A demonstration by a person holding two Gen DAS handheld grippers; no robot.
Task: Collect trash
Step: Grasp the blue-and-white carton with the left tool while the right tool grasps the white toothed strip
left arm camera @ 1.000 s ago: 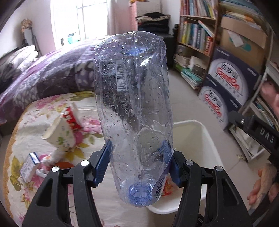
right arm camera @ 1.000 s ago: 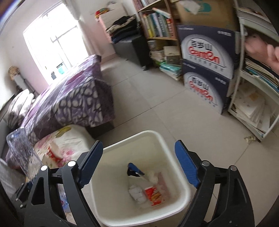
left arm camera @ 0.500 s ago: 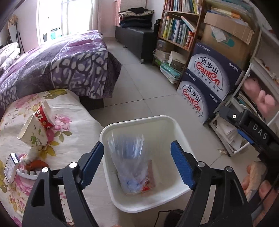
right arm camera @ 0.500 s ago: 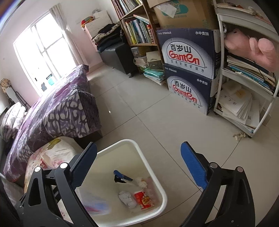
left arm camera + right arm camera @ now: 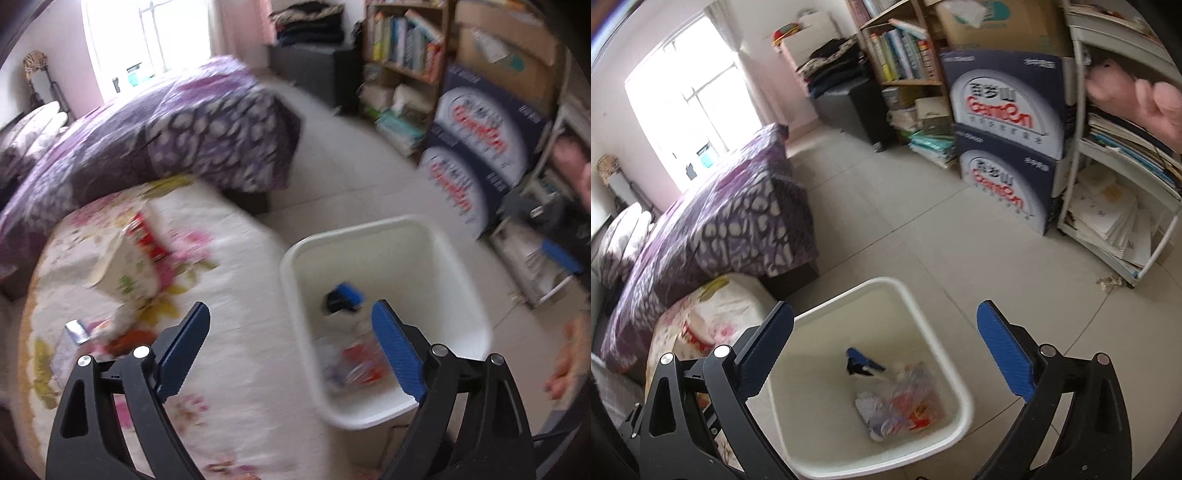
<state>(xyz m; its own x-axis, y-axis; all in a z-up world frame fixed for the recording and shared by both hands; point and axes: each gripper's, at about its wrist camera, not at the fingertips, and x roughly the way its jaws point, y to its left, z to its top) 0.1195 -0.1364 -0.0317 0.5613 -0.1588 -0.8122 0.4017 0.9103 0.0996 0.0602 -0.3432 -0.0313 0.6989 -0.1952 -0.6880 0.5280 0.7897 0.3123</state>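
On the floor sits a white bin (image 5: 960, 402) with a clear bottle (image 5: 905, 398) and other trash inside. Both the left gripper (image 5: 291, 343) and right gripper (image 5: 886, 347) hang above it, spread wide, holding nothing. To the left, a paper cup (image 5: 125, 269) lies on the flowery cloth (image 5: 236, 362)

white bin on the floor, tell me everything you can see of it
The white plastic bin is a squarish open tub with rounded corners and a thick rolled rim. It stands upright on the tiled floor, close beside the floral-covered surface. Inside lie a clear crumpled bottle, red-printed wrappers and a blue-and-black item.
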